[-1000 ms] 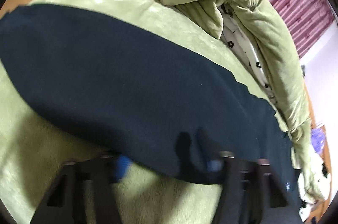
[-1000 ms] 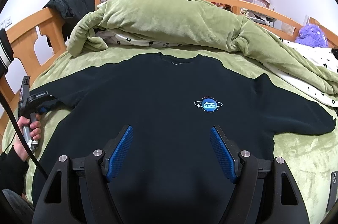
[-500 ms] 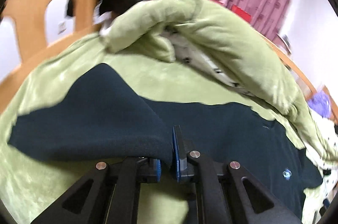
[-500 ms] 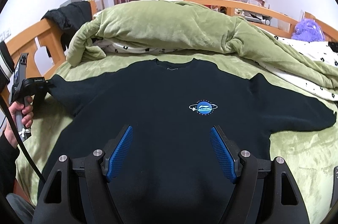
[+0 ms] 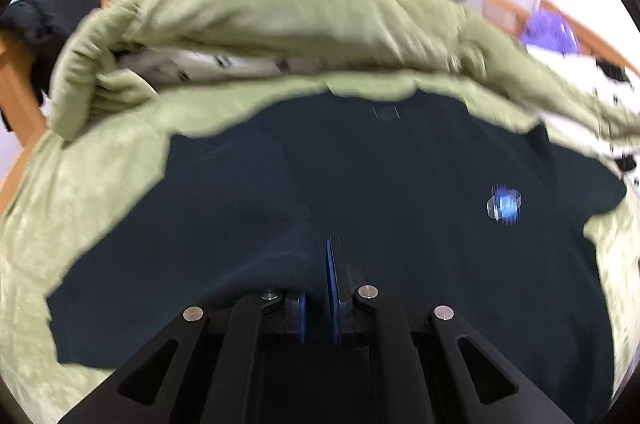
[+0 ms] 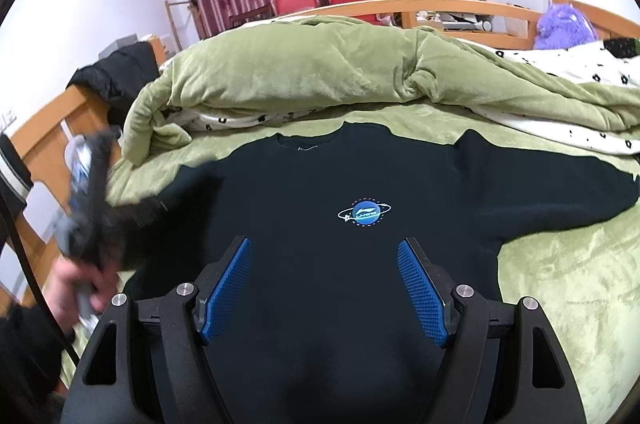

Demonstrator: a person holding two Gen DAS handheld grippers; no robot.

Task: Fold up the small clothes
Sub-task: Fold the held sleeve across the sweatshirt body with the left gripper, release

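A black sweatshirt (image 6: 360, 184) with a small blue planet logo (image 6: 365, 213) lies face up on a green bed cover; it also shows in the left wrist view (image 5: 400, 184). My left gripper (image 5: 320, 288) is shut on the sweatshirt's left sleeve (image 5: 224, 224) and holds it lifted over the body of the garment. In the right wrist view the left gripper (image 6: 92, 208) is blurred at the left. My right gripper (image 6: 325, 288) is open and empty above the lower chest. The right sleeve (image 6: 560, 188) lies spread out flat.
A bunched green quilt (image 6: 320, 72) with a white spotted lining lies behind the collar. A wooden bed frame (image 6: 440, 8) runs along the back and left. A dark jacket (image 6: 116, 72) hangs on the left rail. A purple plush toy (image 6: 568, 28) sits at the far right.
My left gripper closed on the left sleeve end, lifted it and swung it rightward over the sweatshirt's body. My right gripper stayed open, rising slightly above the chest.
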